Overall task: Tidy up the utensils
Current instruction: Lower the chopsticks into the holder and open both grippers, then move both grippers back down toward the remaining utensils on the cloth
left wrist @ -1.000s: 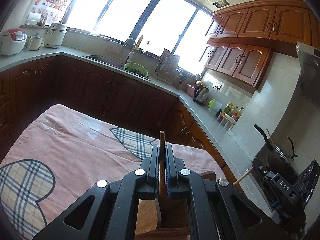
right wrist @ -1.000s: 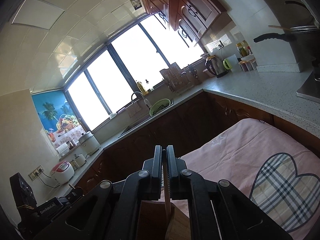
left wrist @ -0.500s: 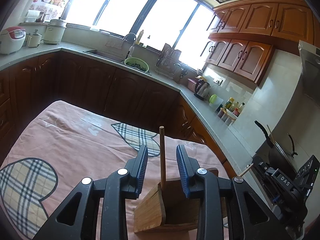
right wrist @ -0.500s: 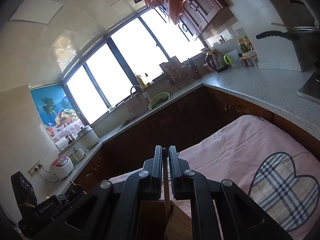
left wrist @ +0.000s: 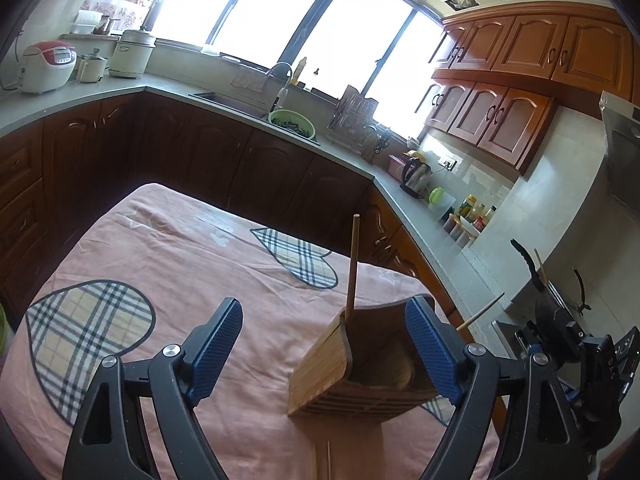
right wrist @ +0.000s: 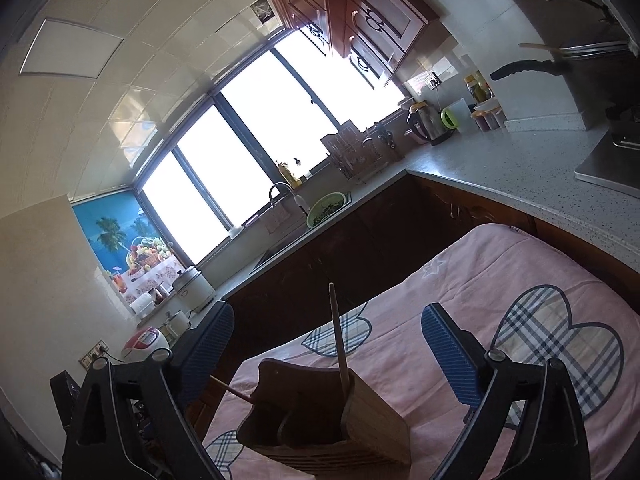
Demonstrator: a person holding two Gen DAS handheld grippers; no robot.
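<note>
A wooden utensil holder (left wrist: 360, 376) (right wrist: 372, 420) stands on the pink cloth. One chopstick (left wrist: 352, 264) (right wrist: 337, 340) stands upright in it. A second chopstick (left wrist: 480, 312) (right wrist: 232, 390) leans out over its rim. My left gripper (left wrist: 324, 350) is just short of the holder, its jaws opening wide. The upright stick rises free in the gap beyond them, touching neither pad. My right gripper (right wrist: 328, 350) faces the holder from the other side, jaws also opening, pads off the stick. Two more chopstick ends (left wrist: 322, 460) lie on the cloth at the bottom edge.
The table (left wrist: 180, 264) wears a pink cloth with plaid hearts. Dark cabinets and a grey counter (left wrist: 424, 220) wrap around behind it, carrying a sink, a green colander (left wrist: 292, 122), a kettle (left wrist: 416, 178) and jars. A stove with a pan (left wrist: 532, 272) sits at the right.
Both grippers were shut on upright chopsticks; both have opened wide and let go. Each has drawn back from the holder, and the sticks stay in it.
</note>
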